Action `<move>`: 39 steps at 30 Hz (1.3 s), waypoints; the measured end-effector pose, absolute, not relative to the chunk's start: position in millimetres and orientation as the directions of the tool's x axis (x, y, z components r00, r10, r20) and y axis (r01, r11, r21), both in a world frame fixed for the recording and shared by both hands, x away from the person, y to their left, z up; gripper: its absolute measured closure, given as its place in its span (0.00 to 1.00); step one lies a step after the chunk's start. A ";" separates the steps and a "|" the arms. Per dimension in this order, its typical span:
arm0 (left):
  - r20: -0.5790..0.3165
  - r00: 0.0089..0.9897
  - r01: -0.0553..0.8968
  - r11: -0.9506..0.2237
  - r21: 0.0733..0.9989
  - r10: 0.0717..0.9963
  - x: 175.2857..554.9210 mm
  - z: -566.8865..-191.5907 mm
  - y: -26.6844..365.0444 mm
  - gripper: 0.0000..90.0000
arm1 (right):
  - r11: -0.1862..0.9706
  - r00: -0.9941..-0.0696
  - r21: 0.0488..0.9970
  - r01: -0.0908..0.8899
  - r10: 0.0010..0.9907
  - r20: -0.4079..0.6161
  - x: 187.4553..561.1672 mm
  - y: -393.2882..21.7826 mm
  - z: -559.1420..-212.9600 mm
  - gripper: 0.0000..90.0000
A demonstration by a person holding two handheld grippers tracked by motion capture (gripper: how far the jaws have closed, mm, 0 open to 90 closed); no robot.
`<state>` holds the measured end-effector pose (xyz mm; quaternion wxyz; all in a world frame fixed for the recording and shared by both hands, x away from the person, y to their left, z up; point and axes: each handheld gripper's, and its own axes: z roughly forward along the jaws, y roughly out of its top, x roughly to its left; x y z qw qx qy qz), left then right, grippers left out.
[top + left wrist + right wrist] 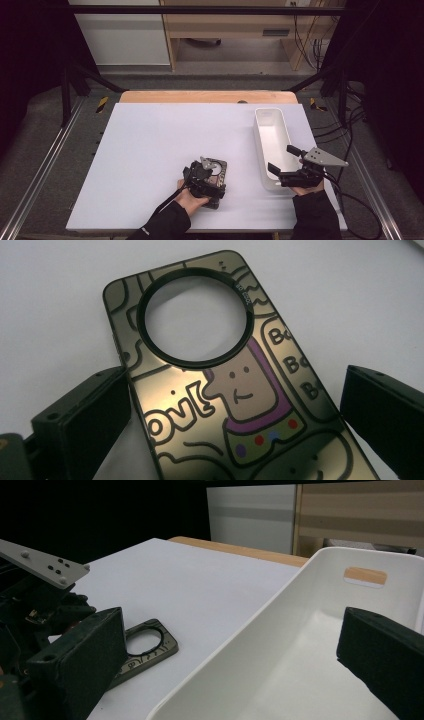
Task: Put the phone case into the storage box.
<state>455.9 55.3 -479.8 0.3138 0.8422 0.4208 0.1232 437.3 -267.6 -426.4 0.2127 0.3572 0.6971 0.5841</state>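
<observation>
A white tray (260,131) stands on the right side of the white surface (150,145), long axis running away from the person, and its inside shows bare. The right gripper (286,163) hangs over the tray's near end with its fingers spread wide, one finger (80,655) outside the tray's left wall and the other (385,655) over its floor, gripping nothing. A slot handle is cut in the tray's far wall. Beyond the surface lie a wooden table edge, cabinets and trailing cables.

The phone case (225,385) lies flat on the surface near the front edge, left of the tray and apart from it. It is a dark, glossy case with cartoon drawings and a large round camera opening ringed in black. The left gripper (212,172) sits right over it. In the left gripper view, the case lies between the two fingers (95,410), which stand wide at either long edge, the left one just at the edge; whether either touches cannot be told. The right gripper view shows the case's ringed end (145,647) lying clear on the surface beside the left gripper.
</observation>
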 end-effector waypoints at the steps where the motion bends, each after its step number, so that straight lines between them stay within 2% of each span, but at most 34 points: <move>1: -0.058 0.608 0.637 -0.442 0.631 0.792 456.3 -480.1 54.6 0.00 | 0.063 -0.654 0.966 0.250 0.747 0.120 437.3 -267.5 -426.5 0.00; 18: -0.034 0.562 0.693 -0.448 0.565 0.827 455.0 -476.4 46.4 0.01 | 0.061 -0.653 0.966 0.250 0.747 0.121 437.3 -267.8 -426.1 0.00; 39: -0.018 0.640 0.653 -0.531 0.540 0.769 454.7 -471.4 53.1 0.07 | 0.060 -0.654 0.966 0.252 0.747 0.124 437.3 -267.9 -426.0 0.00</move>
